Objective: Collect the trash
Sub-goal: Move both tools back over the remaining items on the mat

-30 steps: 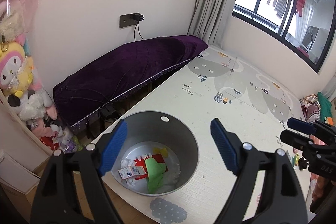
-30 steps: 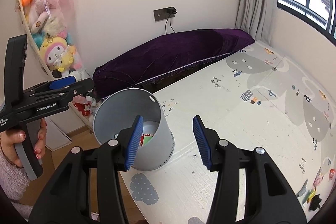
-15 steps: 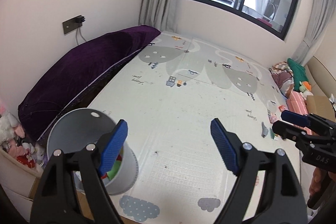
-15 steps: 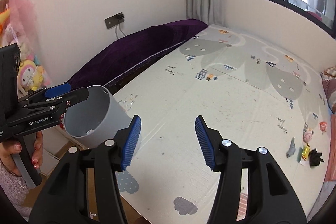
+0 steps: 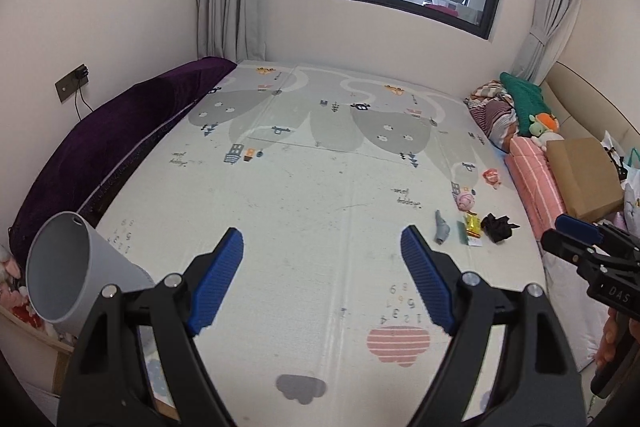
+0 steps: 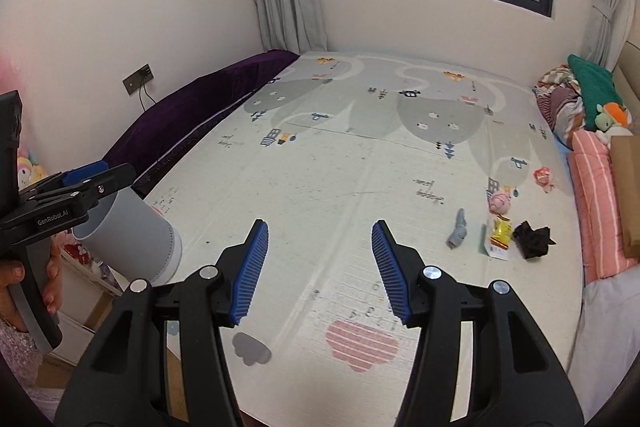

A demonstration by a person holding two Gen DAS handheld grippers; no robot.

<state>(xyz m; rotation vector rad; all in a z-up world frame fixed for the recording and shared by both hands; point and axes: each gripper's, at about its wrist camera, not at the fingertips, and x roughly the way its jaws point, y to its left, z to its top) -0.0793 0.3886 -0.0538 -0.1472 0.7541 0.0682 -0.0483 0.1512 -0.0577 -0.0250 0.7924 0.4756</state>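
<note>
Several pieces of trash lie near the right edge of the play mat [image 5: 304, 187]: a grey scrap [image 5: 442, 227], a yellow wrapper [image 5: 473, 223], a black crumpled wad [image 5: 498, 227], a pink ball [image 5: 466, 201] and a red crumple [image 5: 492, 177]. The right wrist view shows the same grey scrap [image 6: 458, 229], yellow wrapper [image 6: 502, 229] and black wad [image 6: 532, 233]. A grey bin [image 5: 68, 275] stands at the mat's near left corner. My left gripper [image 5: 322, 231] is open and empty above the mat. My right gripper [image 6: 320, 225] is open and empty, well short of the trash.
A purple cover [image 5: 120, 131] runs along the left wall. Pink striped bedding [image 5: 536, 183], a cardboard box [image 5: 580, 175] and piled clothes [image 5: 496, 107] line the mat's right side. Plush toys [image 6: 28, 163] sit behind the bin [image 6: 132, 231]. A hand [image 6: 24, 287] holds the left tool.
Both views have swung right, away from the bin. The bin has slid to the left edge, and the trash by the bedding has come into sight. Both grippers stay open.
</note>
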